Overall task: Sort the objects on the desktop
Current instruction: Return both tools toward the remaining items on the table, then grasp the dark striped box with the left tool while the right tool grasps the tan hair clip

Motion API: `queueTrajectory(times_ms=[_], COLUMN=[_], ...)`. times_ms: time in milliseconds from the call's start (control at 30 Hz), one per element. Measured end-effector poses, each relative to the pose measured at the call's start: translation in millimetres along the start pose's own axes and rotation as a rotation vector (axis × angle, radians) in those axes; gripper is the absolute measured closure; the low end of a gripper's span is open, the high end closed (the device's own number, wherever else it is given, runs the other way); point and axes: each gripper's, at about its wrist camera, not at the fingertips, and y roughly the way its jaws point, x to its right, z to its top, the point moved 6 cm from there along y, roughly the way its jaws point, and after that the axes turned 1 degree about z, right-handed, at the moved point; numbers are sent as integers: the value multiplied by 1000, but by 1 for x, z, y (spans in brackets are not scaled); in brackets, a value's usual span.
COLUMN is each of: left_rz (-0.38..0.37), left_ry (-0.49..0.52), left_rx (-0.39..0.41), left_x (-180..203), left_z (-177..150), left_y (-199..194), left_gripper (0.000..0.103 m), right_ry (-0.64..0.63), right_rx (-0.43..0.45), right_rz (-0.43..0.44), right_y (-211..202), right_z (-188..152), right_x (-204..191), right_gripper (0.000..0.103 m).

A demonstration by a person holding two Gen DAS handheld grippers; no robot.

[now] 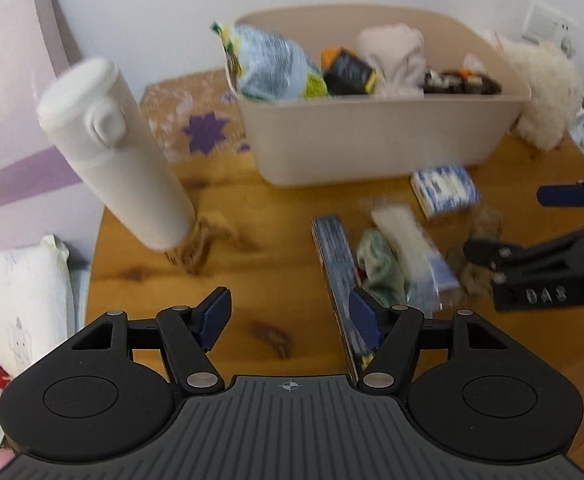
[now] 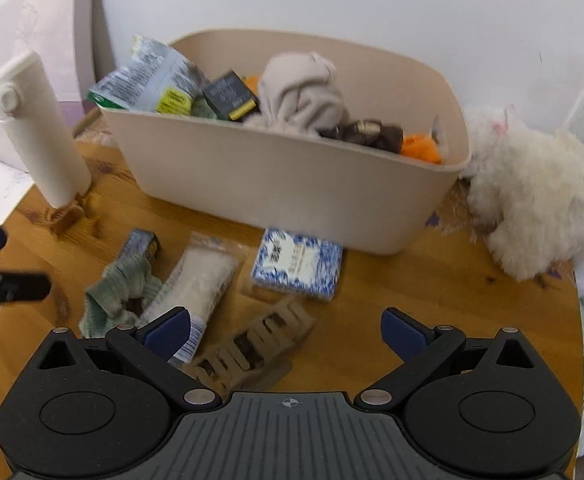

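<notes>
On the round wooden table (image 1: 251, 208) lie a long dark blue box (image 1: 334, 264), a green cloth (image 1: 380, 266), a white packet (image 1: 406, 240) and a blue-and-white box (image 1: 444, 190). My left gripper (image 1: 290, 320) hovers open over bare wood, its right finger beside the long box. A white bottle (image 1: 111, 152) stands to its left. In the right wrist view, my right gripper (image 2: 285, 332) is open above a beige hair claw (image 2: 251, 346). Beyond it lie the blue-and-white box (image 2: 298, 264), the packet (image 2: 199, 284) and the cloth (image 2: 119, 292).
A beige bin (image 2: 292, 188) at the back holds a snack bag, a dark box, cloth and other items. A fluffy white plush (image 2: 532, 200) sits at its right. A pillow (image 1: 19, 300) lies beyond the table's left edge. A patterned mat (image 1: 195, 120) lies behind the bottle.
</notes>
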Motion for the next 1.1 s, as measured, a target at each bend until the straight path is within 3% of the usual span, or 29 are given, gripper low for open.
queueTrajectory(times_ms=[300,833,900,1100], left_rz=[-64,-22,-24,-71], left_ry=[-9,53,52,33], left_rx=[-73,-172,-182,-180], left_x=[21,41,39,37], left_z=[-14,-23,-22,-19], left_y=[19,66,70,73], left_gripper=[36,37,38,59], right_ry=[52,77,78,77], right_rx=[-53,-120,-124,-136], right_rz=[-5,11,13,54], right_y=[21,49,50,52], right_z=[-9,-15,-16,-19], right_x=[3,8,10,14], right_gripper=[0,0,5,25])
